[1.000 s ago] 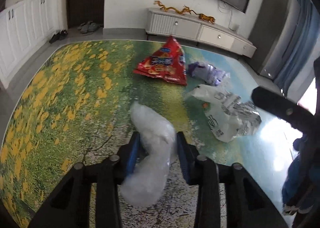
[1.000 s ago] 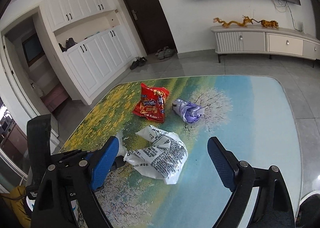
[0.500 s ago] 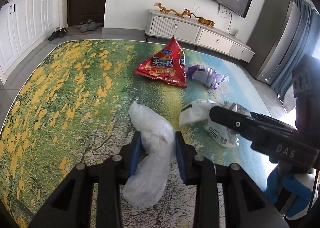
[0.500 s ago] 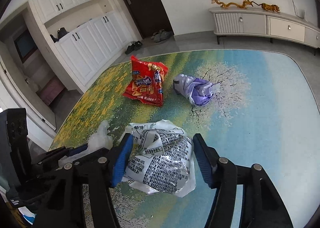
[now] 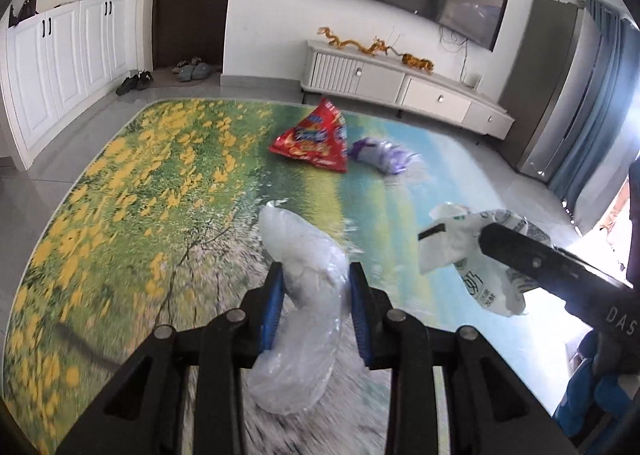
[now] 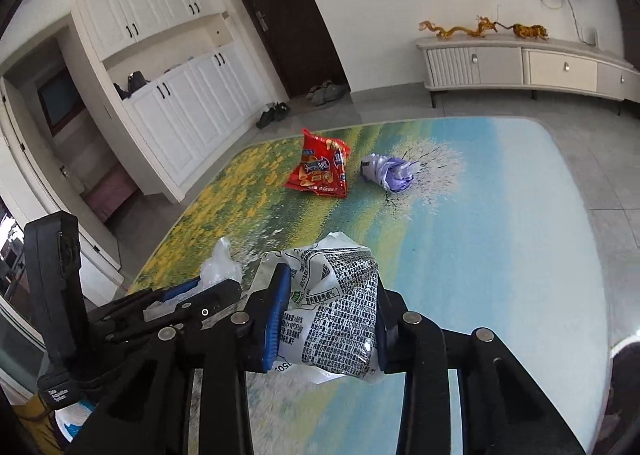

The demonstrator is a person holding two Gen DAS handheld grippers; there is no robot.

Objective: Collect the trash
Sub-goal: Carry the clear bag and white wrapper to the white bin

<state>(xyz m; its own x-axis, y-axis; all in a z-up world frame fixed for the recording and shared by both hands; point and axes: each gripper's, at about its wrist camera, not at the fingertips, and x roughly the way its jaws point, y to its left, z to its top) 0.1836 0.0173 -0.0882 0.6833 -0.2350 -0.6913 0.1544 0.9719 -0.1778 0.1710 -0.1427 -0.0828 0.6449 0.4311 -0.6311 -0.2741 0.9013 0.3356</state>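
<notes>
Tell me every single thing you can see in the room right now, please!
Clear plastic bag: one, see-through, pinched in the left gripper.
Printed wrapper: one, white with black print, pinched in the right gripper.
Chip bag: one, red, lying on the table.
Crumpled wrapper: one, purple, right beside the chip bag.
Table: one, painted with yellow flowers and blue.
TV cabinet: one, white, against the wall.
Dragon ornaments: golden, on the cabinet.
Shoes: several, dark, near the door.
Left gripper: black, blue pads.
Right gripper: black, blue pads, jaws just closed on the wrapper.
</notes>
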